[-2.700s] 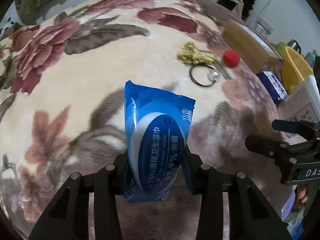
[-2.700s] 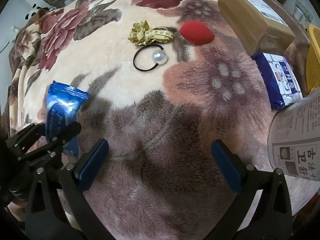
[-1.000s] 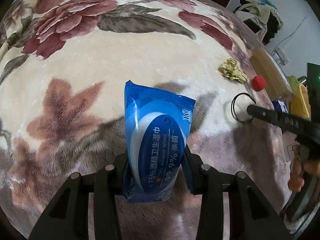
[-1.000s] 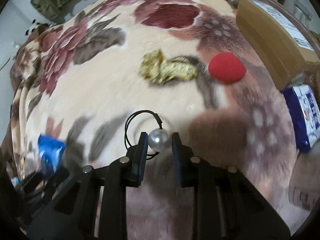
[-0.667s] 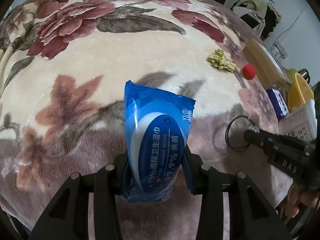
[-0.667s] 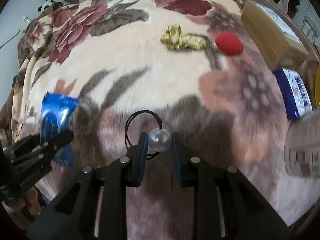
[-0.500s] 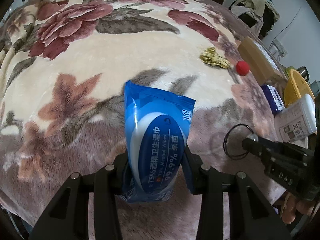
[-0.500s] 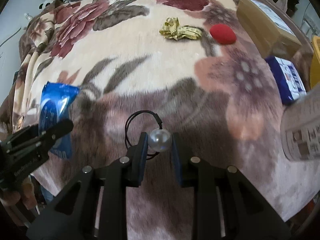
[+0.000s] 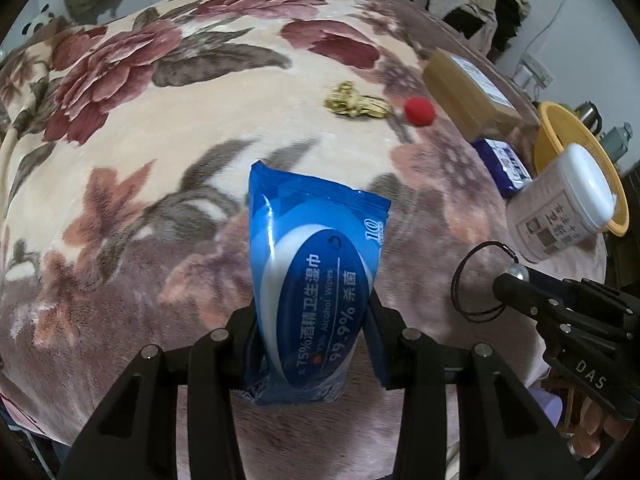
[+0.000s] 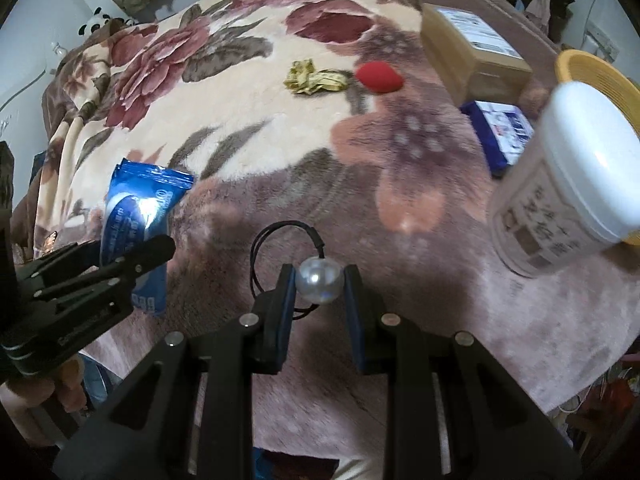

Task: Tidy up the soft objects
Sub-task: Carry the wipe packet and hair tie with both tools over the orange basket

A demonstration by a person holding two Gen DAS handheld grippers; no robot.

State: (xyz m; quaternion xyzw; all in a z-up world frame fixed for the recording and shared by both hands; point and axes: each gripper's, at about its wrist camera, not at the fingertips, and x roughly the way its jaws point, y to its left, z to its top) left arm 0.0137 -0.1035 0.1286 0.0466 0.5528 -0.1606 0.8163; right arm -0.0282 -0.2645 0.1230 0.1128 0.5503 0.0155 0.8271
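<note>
My left gripper point(image 9: 312, 312) is shut on a blue pack of alcohol wipes point(image 9: 316, 264) and holds it upright above the floral blanket; the pack also shows in the right wrist view point(image 10: 136, 216). My right gripper point(image 10: 319, 280) is shut on the pearl of a black hair tie point(image 10: 319, 281), its loop point(image 10: 280, 236) hanging in front. The hair tie also shows in the left wrist view point(image 9: 480, 280), at the right gripper's tip. A crumpled yellow measuring tape point(image 10: 314, 78) and a red sponge point(image 10: 378, 76) lie on the blanket farther off.
A floral blanket point(image 9: 160, 120) covers the bed. At the right edge stand a brown cardboard box point(image 10: 472, 52), a dark blue tissue pack point(image 10: 500, 132), a white lidded tub point(image 10: 560, 184) and a yellow basket point(image 10: 592, 68). Clothes hang in the background.
My right gripper closed on the hair tie's pearl and lifted it off the blanket toward me. Both grippers pulled back; the tape and sponge look farther away, and the tub came into view.
</note>
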